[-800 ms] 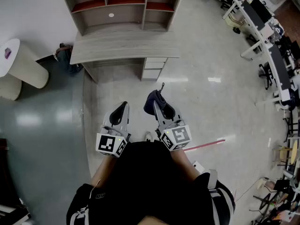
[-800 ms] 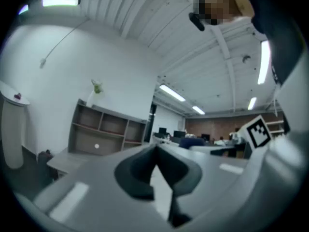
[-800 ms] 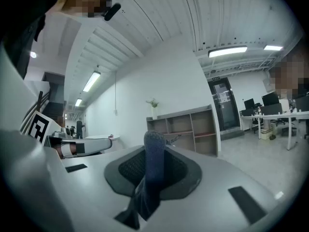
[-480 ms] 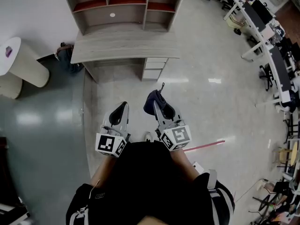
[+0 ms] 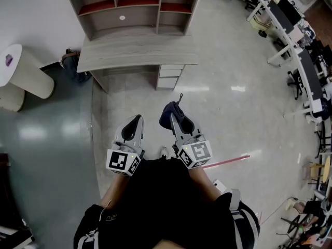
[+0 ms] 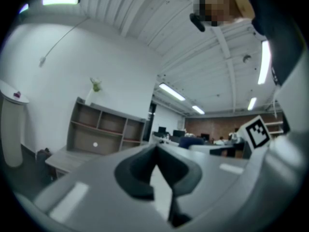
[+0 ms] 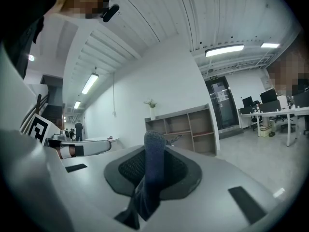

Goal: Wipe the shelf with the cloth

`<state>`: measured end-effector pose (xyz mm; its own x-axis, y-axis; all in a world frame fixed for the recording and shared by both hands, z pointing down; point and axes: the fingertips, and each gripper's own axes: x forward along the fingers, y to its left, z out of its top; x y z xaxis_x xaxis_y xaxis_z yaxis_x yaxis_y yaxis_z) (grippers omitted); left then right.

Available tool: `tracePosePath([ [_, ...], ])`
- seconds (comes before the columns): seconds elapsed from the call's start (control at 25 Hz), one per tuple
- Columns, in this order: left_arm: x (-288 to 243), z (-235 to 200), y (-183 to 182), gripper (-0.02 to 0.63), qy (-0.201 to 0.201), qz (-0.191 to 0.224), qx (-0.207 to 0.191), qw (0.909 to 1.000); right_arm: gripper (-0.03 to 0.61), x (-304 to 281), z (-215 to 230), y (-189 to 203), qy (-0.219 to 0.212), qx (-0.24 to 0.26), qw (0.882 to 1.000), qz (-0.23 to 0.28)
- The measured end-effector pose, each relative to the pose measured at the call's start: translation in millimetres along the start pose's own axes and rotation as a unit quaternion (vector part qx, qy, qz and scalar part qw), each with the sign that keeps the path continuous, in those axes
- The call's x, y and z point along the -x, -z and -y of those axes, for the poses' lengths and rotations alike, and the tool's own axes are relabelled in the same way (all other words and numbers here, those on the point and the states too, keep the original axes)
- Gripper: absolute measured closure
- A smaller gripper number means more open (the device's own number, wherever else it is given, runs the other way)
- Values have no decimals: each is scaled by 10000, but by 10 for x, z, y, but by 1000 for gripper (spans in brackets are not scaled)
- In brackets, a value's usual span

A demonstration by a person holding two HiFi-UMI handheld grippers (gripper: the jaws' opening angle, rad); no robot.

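Cloth [image 7: 153, 170] clamped in right gripper [image 5: 176, 117], jaws closed on it, dark blue fold sticking up past pads. Left gripper [image 5: 133, 123] jaws together, nothing between them. Shelf [image 5: 129, 12] sits on desk [image 5: 137, 51] against wall, well apart from both grippers. Person stands on open floor [image 5: 233, 118] facing it. Progress: cloth in hand, 0 wiping visible, no contact with any shelf board. Left to do, my read: approach, reach in, wipe compartments.
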<state>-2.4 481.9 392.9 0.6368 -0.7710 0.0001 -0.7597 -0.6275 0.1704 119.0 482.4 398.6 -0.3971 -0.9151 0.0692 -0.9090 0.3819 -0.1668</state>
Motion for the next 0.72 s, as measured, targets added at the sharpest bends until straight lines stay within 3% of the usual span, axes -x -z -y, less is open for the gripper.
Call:
tracePosePath([
  [0.72,-486,320,75,611,-278,-44,-105,9995,520,11,455,49,-377,-108,9991,-127],
])
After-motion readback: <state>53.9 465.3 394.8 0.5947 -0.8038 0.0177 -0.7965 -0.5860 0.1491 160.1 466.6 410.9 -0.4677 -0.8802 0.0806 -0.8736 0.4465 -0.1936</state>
